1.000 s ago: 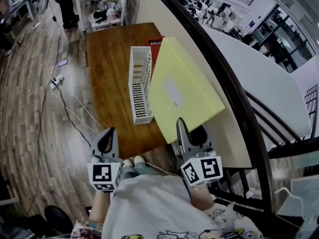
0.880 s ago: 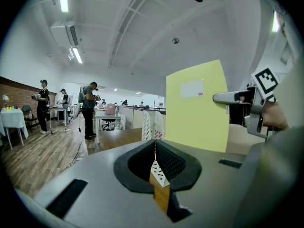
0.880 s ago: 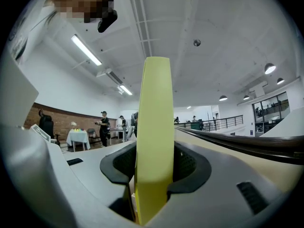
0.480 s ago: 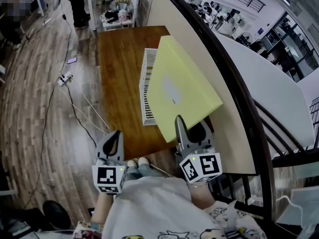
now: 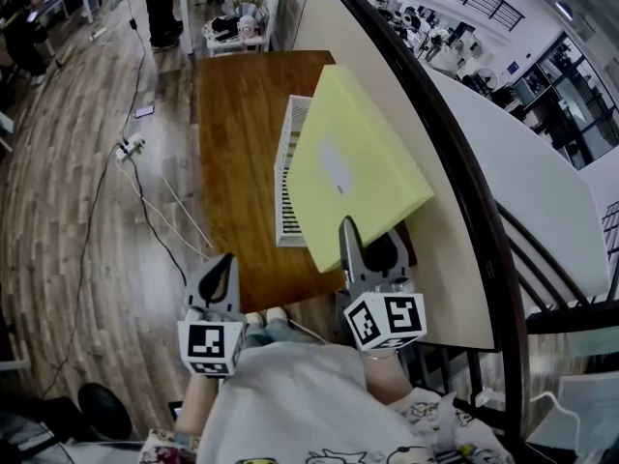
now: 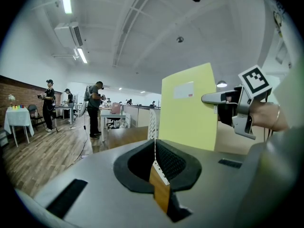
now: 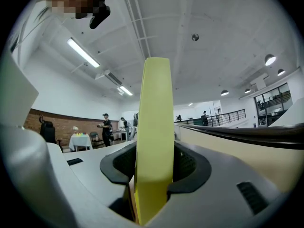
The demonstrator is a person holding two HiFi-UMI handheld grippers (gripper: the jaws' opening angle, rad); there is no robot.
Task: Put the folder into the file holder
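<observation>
Pale rectangular label [image 5: 332,166] on the yellow folder [image 5: 363,177], with a small red mark beside it in the left gripper view; print too small to read. Folder clamped by its near edge between the jaws of the right gripper [image 5: 368,255], tilted just above the white slotted file holder [image 5: 287,211], covering that holder's right side and most of its inside from the head view. Left gripper [image 5: 215,284] near-left of the file holder, well apart, jaws together on nothing. Only in the right gripper view: folder edge-on, pads pressing both faces.
</observation>
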